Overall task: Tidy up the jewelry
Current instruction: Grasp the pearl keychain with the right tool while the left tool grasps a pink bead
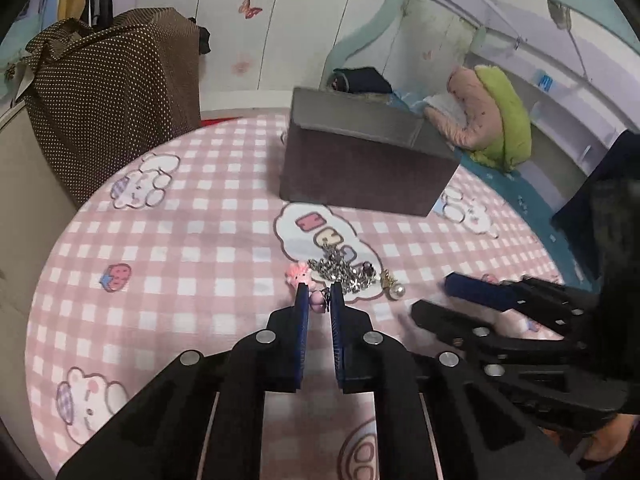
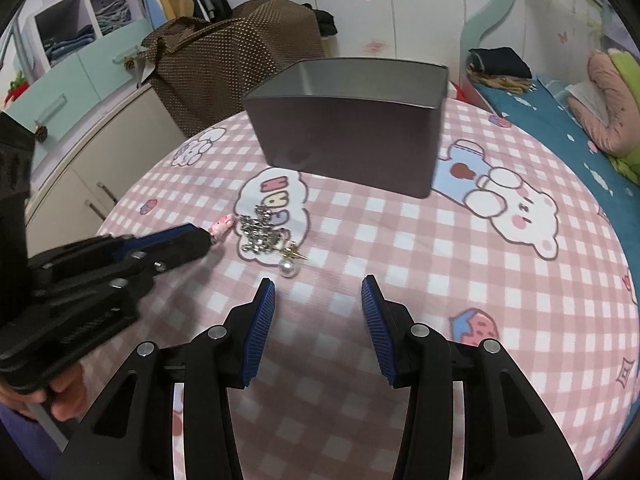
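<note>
Sitting mid-counter on the white cloud print of the pink checked cloth (image 2: 400, 240): the jewelry pile. Silver chain (image 1: 344, 272) heaped in a tangle, pearl earring (image 1: 396, 290) with gold cap just beside it toward the near edge, pink bunny charm (image 1: 299, 274) touching the pile's other side. A small purple bead piece (image 1: 318, 302) lies just near of the bunny.

Left tongs (image 1: 319, 294): jaws narrow, tips down at the pile's near side. Purple bead sits right between the blue pads, and the bunny charm is at the tip of one finger. Cannot tell whether the pads actually grip the bead or just straddle it. In the right wrist view the same tongs (image 2: 208, 238) come in from the left edge of the counter, tip touching the bunny charm (image 2: 222, 226), chain (image 2: 260, 232) and pearl (image 2: 289, 269) just beyond.

Right tongs (image 2: 318, 284): jaws wide, nothing between them, over bare cloth near of the pearl, apart from it. Seen blurred from the left wrist (image 1: 436, 296).

Dark open box (image 2: 348, 148) stands upright toward the far edge of the counter, well apart from the pile; what shows of the inside wall is bare.

Round counter (image 1: 80, 264). Brown polka-dot bag (image 1: 116, 88) past the far left edge. Bed with teal sheet (image 2: 560, 112) and pink-green plush (image 1: 480, 116) off the far right.
</note>
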### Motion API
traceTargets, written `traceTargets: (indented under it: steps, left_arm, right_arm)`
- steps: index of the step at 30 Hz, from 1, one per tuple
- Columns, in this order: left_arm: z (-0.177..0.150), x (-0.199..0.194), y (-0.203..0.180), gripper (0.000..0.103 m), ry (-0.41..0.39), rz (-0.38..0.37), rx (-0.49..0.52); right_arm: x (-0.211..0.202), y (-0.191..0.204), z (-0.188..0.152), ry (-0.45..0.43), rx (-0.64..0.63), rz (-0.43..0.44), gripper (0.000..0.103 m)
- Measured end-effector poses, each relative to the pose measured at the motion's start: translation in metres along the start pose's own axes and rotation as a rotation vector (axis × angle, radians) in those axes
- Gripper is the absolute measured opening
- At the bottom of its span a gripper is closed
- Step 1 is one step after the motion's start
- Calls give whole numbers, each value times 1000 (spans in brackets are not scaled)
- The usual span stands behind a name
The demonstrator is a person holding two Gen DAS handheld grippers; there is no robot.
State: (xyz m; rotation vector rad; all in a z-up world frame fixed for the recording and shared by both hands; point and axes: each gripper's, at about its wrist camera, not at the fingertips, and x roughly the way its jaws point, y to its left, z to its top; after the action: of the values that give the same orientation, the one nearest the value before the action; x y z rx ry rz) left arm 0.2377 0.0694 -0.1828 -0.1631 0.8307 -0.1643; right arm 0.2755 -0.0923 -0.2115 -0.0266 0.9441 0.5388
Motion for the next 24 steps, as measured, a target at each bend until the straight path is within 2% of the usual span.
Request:
traceTargets:
  steps: [8, 12, 13, 14, 18, 24]
  left_arm:
    - [7, -26, 16, 9, -59, -6, -37]
    - [8, -32, 20, 9, -74, -8, -49]
    - [8, -33, 20, 9, -77, -9, -51]
    - [8, -33, 20, 9, -77, -11, -54]
    - [11, -36, 17, 9, -85, -28, -47]
    - [27, -47, 10, 9, -116, -69, -24]
  right_arm:
    - [11, 20, 10, -17, -41, -12, 43]
    - [17, 24, 11, -5, -66, -42, 27]
    - [18, 24, 11, -4, -72, -51, 14]
    - [18, 23, 11, -2, -66, -39, 12]
    - [14, 19, 10, -3, -56, -16, 12]
    - [-21, 14, 24, -76, -39, 11, 12]
